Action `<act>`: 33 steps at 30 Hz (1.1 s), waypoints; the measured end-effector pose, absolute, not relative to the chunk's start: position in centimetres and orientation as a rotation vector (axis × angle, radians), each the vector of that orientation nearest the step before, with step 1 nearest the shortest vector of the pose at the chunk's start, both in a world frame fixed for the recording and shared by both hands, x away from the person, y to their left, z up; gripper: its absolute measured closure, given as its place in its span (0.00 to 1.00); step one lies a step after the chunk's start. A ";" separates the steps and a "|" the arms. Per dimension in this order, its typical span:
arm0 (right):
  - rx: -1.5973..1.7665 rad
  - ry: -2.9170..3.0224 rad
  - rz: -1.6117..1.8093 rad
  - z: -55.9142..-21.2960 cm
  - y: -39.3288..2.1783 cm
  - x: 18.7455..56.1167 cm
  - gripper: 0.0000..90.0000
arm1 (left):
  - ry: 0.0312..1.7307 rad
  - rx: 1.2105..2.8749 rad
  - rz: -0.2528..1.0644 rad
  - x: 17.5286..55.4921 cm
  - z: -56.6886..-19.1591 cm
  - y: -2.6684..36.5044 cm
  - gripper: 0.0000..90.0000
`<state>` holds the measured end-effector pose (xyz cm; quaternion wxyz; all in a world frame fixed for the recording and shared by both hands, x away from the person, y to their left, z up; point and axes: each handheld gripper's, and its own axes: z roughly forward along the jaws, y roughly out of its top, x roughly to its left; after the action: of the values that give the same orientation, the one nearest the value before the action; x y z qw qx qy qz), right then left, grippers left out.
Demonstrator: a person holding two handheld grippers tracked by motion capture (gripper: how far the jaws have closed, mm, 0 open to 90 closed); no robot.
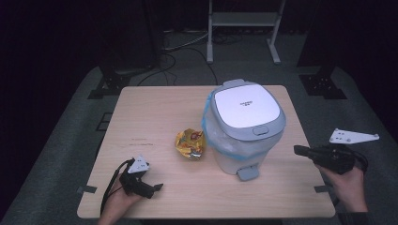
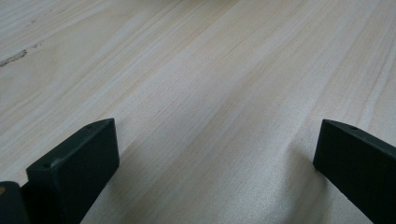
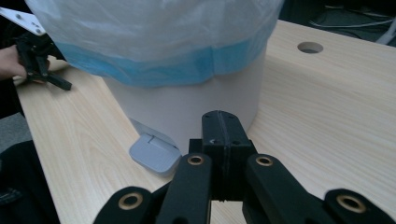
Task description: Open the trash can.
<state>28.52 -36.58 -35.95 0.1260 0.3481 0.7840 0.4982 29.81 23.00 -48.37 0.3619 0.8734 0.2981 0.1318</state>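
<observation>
1. Left gripper (image 1: 157, 187) rests low at the near left of the table (image 1: 155, 105), jaws wide apart with nothing but bare wood between them in the left gripper view
2. Right gripper (image 3: 223, 126) has its jaws pressed together and grips nothing; in the high view it hangs off the table's right edge, pointing in at the bin (image 1: 244, 126)
3. The work in hand looks like getting the wrapper (image 1: 190, 144) into the bin, which means the pedal (image 3: 154, 153) must go down to lift the lid (image 1: 246, 107)
4. To do that well, I judge the right gripper should come down squarely on the pedal's flat top, press straight down and hold, so the light bin neither slides nor tips
5. The left gripper should approach the wrapper low, jaws straddling the crumpled foil at its thickest part, then close gently so it does not spring out
6. The wrapper lies ahead and to the right of the left gripper, well apart from it, just beside the bin's left flank
7. The pedal sits at the bin's near foot, near the right gripper and slightly left of its jaws in the right gripper view
8. The blue-edged liner (image 3: 159, 70) hangs over the bin's rim; keep the jaws off it
</observation>
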 end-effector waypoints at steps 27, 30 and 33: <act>0.809 2.309 1.595 -30.7 -35.4 28.3 1.00 | 0.767 2.249 0.340 29.8 -48.4 23.0 0.00; 0.798 2.308 1.604 -30.4 -35.3 28.3 1.00 | 0.767 2.248 0.341 29.8 -48.4 23.0 0.00; 0.782 2.305 1.623 -29.9 -35.1 28.3 1.00 | 0.767 2.248 0.341 29.8 -48.4 23.0 0.00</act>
<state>28.33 -35.05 -29.93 0.1077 0.2658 0.7833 0.5515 29.80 23.00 -48.39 0.3626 0.8730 0.2980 0.1323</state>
